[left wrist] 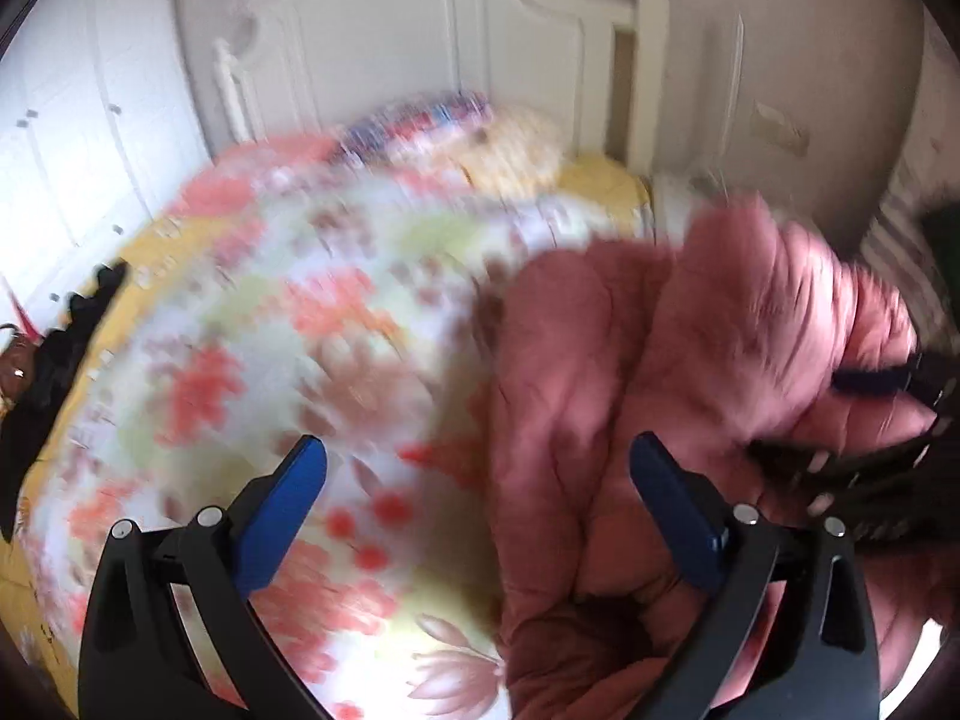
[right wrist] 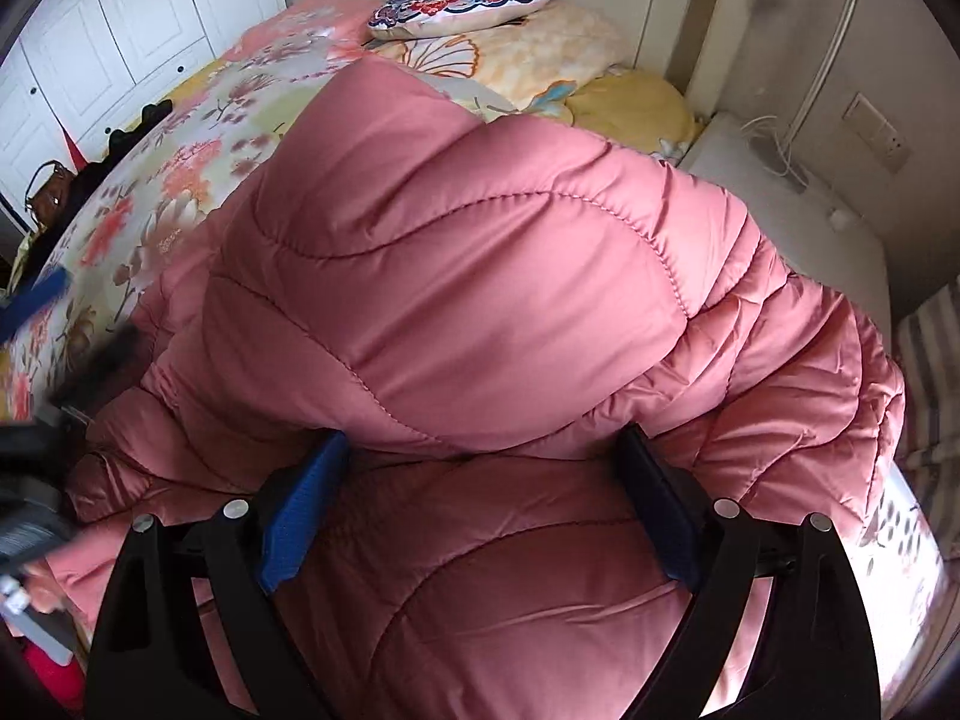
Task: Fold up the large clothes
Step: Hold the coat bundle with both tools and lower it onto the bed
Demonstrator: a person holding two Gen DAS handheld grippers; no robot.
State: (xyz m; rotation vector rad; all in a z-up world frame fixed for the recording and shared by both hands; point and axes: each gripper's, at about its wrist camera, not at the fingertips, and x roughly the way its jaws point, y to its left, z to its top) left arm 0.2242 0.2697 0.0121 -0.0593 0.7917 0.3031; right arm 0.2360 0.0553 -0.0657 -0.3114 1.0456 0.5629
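Note:
A large pink quilted puffer jacket (right wrist: 480,276) lies bunched on a bed with a floral cover (right wrist: 180,168). In the right wrist view it fills the middle, one puffy part folded over the rest. My right gripper (right wrist: 480,456) is open, its blue-padded fingers spread wide at the edge of that folded part, nothing between them. In the blurred left wrist view the jacket (left wrist: 690,372) lies to the right on the floral cover (left wrist: 270,360). My left gripper (left wrist: 477,456) is open and empty, above the jacket's left edge. The right gripper shows there at the far right (left wrist: 870,420).
A patterned cushion (right wrist: 459,3) and yellow bedding (right wrist: 636,102) lie at the head of the bed. White wardrobe doors (right wrist: 138,12) stand at the left. A brown bag (right wrist: 51,195) and dark items sit off the bed's left edge. A white unit (right wrist: 798,222) with cables stands at the right.

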